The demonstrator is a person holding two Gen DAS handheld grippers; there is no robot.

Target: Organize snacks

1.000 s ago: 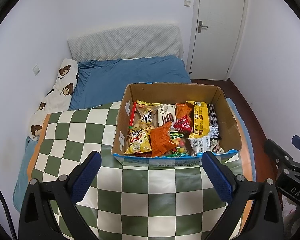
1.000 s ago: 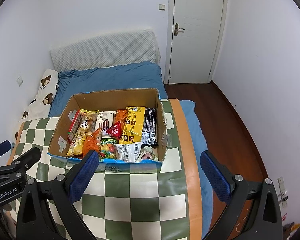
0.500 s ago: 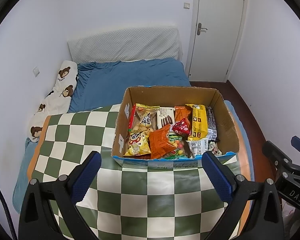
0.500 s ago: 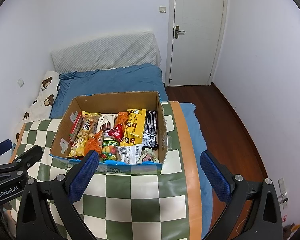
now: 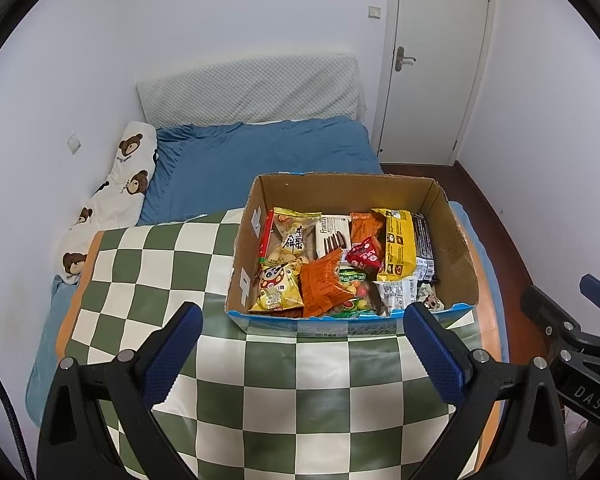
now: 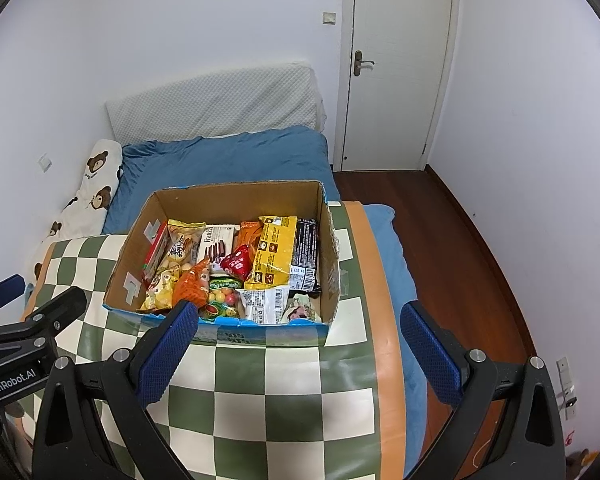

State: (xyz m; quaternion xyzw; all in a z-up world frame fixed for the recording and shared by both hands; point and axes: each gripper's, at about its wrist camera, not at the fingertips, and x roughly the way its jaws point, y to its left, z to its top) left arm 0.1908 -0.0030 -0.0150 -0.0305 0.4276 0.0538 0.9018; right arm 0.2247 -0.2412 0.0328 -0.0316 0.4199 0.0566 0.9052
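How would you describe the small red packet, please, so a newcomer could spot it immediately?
Find the cardboard box on the green checked cloth. Near its middle, the small red packet lies between the white Franzzi biscuit pack and the tall yellow bag. It alone is shiny red.

Both views above shared snack box (image 5: 352,248)

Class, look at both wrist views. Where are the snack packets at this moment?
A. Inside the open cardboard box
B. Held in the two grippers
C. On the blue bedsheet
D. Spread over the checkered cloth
A: the snack packets all lie inside the open cardboard box; the left gripper and right gripper are open and hold nothing.
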